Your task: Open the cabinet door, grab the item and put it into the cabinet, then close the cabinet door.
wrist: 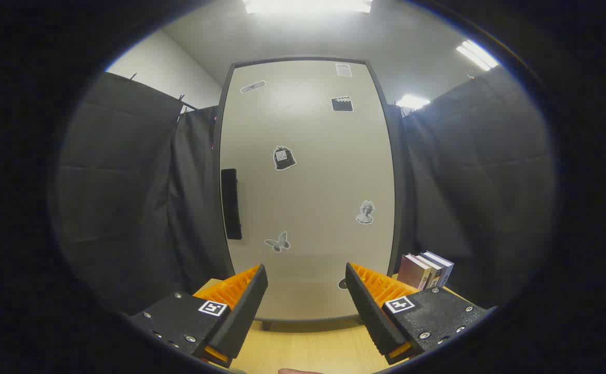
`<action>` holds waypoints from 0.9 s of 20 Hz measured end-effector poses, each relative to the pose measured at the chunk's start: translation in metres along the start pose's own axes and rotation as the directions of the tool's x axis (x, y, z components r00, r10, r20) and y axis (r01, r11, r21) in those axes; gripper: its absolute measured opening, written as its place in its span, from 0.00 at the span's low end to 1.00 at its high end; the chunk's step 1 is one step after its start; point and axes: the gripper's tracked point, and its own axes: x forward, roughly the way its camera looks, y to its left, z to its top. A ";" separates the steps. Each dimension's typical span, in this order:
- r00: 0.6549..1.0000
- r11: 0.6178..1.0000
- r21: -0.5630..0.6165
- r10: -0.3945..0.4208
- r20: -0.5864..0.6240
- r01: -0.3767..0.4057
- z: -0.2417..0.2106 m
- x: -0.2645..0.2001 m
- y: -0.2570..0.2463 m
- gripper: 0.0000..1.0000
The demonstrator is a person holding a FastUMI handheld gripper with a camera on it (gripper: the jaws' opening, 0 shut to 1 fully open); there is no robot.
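Right now your claw is released, its fingers spread with nothing between them, facing the closed cabinet door just beyond. The move turns on the black handle: it stands upright at the door's left edge, up and left of your fingers. The likely item, the books, stands on the desk right of the cabinet.

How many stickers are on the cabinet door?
6 fully seen on the cabinet door: two at top, one clapperboard below them, one centre, one bust right, one butterfly low. A seventh peeks beside the open claw; others may be hidden.
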 end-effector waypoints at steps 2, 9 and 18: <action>1.000 1.000 -0.007 -0.004 0.009 0.004 0.002 0.001 -0.003 0.94; 1.000 1.000 0.013 -0.007 0.005 0.007 0.002 0.006 -0.008 0.94; 1.000 1.000 0.002 -0.019 0.009 0.019 0.002 0.013 -0.019 0.91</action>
